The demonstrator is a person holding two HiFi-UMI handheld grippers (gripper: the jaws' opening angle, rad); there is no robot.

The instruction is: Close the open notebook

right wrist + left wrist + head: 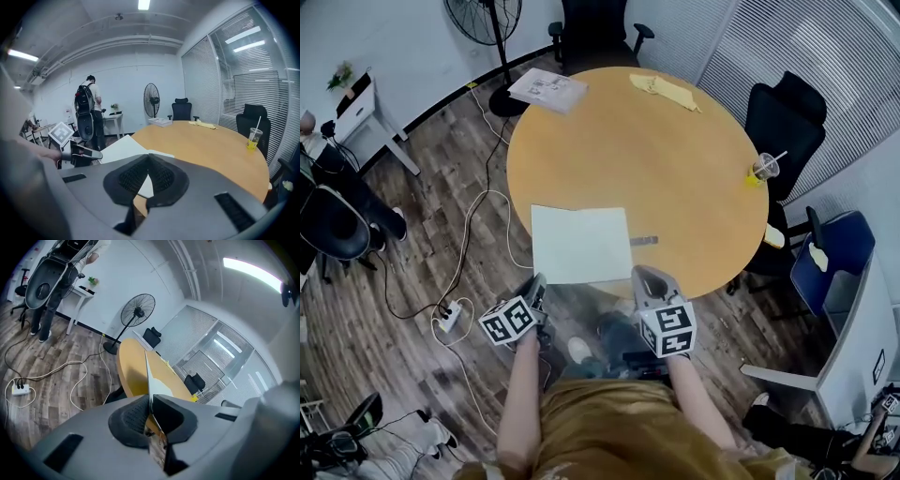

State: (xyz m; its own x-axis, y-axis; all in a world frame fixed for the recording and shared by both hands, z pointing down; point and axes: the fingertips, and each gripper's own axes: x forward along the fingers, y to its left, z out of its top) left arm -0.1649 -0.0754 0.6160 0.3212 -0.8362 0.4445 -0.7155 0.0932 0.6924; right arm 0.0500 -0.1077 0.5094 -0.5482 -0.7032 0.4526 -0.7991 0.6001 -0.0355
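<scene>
The round wooden table [675, 178] fills the middle of the head view, on a floor of dark wood planks [441, 234]; a black office chair [592, 28] stands at its far side and a second black chair [783, 117] at its right; a standing fan [485, 19] is beyond the far left edge. The notebook [579, 242] lies at the near edge of the table, just in front of the person, its white pages facing up; a stack of printed papers [547, 91] and a yellow cloth [664, 91] lie well apart from it at the far edge. The left gripper [536, 284] is at the near left corner of the notebook and is rolled on its side; in the left gripper view its pads [136, 416] are clenched on a thin white sheet of the notebook, seen edge-on between them. The right gripper [642, 275] is at the near right corner; in the right gripper view its jaws are pressed together at the tips with nothing pinched, and the white corner of the notebook shows just beyond and under them. A clear cup with a straw [763, 169] stands near the right edge of the table; a white power strip [450, 319] lies on the floor with its cables.
</scene>
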